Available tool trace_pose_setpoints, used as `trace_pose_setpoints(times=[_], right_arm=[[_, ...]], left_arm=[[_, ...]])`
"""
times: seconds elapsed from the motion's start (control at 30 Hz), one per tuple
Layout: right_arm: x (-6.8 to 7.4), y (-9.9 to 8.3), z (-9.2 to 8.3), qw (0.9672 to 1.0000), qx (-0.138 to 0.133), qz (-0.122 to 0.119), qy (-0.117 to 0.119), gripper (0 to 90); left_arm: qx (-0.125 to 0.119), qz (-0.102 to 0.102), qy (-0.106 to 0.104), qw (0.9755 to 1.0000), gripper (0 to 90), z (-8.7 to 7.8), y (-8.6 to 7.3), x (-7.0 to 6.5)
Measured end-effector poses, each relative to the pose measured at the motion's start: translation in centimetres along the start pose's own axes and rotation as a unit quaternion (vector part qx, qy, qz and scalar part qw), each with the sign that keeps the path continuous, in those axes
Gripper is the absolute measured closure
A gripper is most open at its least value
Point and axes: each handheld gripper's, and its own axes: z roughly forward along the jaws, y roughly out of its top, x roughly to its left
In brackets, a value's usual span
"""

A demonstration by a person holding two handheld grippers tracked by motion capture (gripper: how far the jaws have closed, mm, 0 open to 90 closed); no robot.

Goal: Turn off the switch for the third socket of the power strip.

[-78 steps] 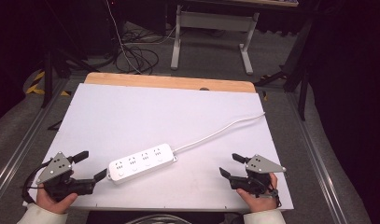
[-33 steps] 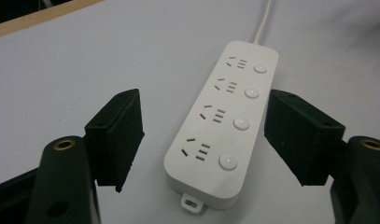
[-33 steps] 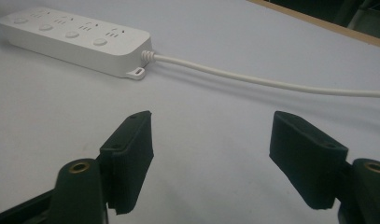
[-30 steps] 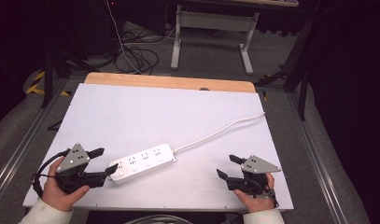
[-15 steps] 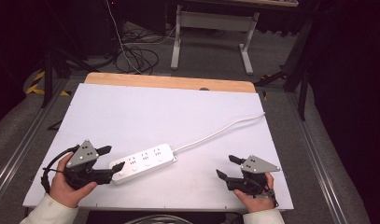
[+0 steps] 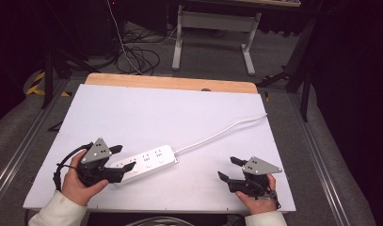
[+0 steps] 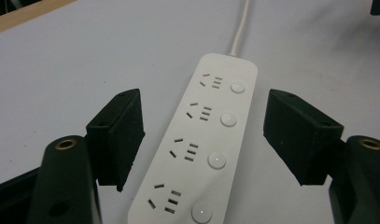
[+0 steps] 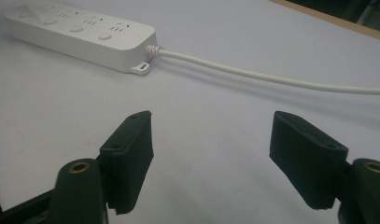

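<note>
The power strip [image 6: 144,162] lay near-left on the desk [image 6: 179,113]. The left gripper [image 6: 124,159], released, straddled its near end, apparently about to clench. The right gripper [image 6: 229,169] waited, released, near-right.

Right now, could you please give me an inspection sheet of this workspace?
Surface: white table top, wooden strip along the far edge.
Job's things: white power strip lying flat, four sockets each with a button, nothing plugged in.
Clutter: nothing seen.
Grippers: left gripper open, jaws on either side of the strip's near end, not closed on it; right gripper open, over bare table, apart from the strip.
Cables: strip's white cord runs to the table's far right edge; a black cable loops from the left gripper.
Surroundings: dark floor with loose cables and a grey stand beyond the table.
</note>
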Motion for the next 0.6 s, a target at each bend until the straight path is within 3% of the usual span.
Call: trace_pose_setpoints(times=[0.1, 0.2, 0.27, 0.4, 0.6], right_arm=[[0.1, 0.0, 0.0, 1.0, -0.001, 0.0, 0.002, 30.3], [0.1, 0.0, 0.1, 1.0, 0.001, -0.004, 0.003, 30.3], [0.1, 0.0, 0.1, 1.0, 0.002, -0.005, 0.002, 30.4], [0.1, 0.0, 0.1, 1.0, 0.002, -0.004, 0.003, 30.3], [0.1, 0.0, 0.1, 1.0, 0.002, -0.006, 0.003, 30.4]], left_arm=[[0.004, -0.003, -0.005, 1.0, 31.1, 0.1, 0.0, 0.1], [0.015, -0.03, -0.046, 0.9984, 48.5, 0.3, 0.1, 0.6], [0.021, -0.049, -0.072, 0.996, 55.9, 0.6, 0.1, 1.0], [0.038, -0.059, -0.077, 0.9945, 71.0, 1.0, 0.2, 1.1], [0.054, -0.058, -0.084, 0.9933, 88.5, 1.5, 0.4, 1.0]])
